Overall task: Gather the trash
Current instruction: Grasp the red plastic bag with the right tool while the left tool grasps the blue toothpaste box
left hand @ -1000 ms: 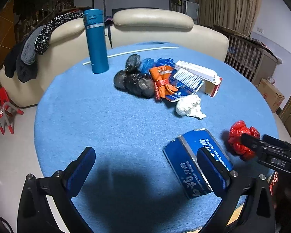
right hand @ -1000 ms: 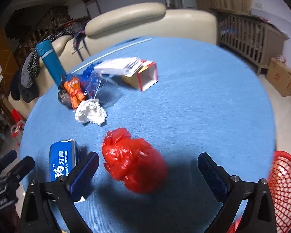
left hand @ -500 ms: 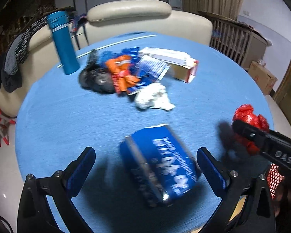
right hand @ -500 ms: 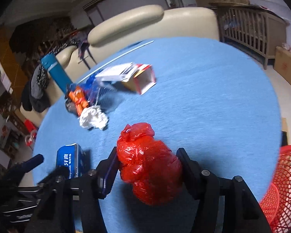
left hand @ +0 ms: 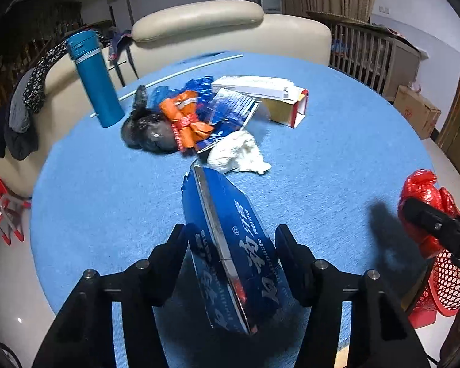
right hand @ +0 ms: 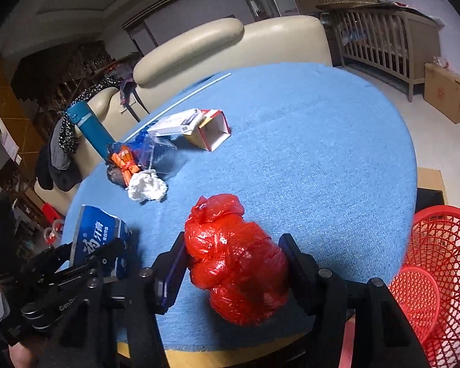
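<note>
Two hand-held grippers: left hand-held gripper [left hand: 231, 242] now clamped on one blue toothpaste box [left hand: 230, 245], tilted above the tabletop [left hand: 107, 184]; right hand-held gripper [right hand: 234, 259] clamped on one red bag [right hand: 236, 260]. One red basket [right hand: 438, 263] beside the tabletop's edge.

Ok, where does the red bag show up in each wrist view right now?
Left wrist: the red bag sits at the far right edge, partly behind the right hand-held gripper.
Right wrist: the same bag fills bottom centre, between that gripper's fingers.
Shared landmark: the crumpled white tissue on the table.
</note>
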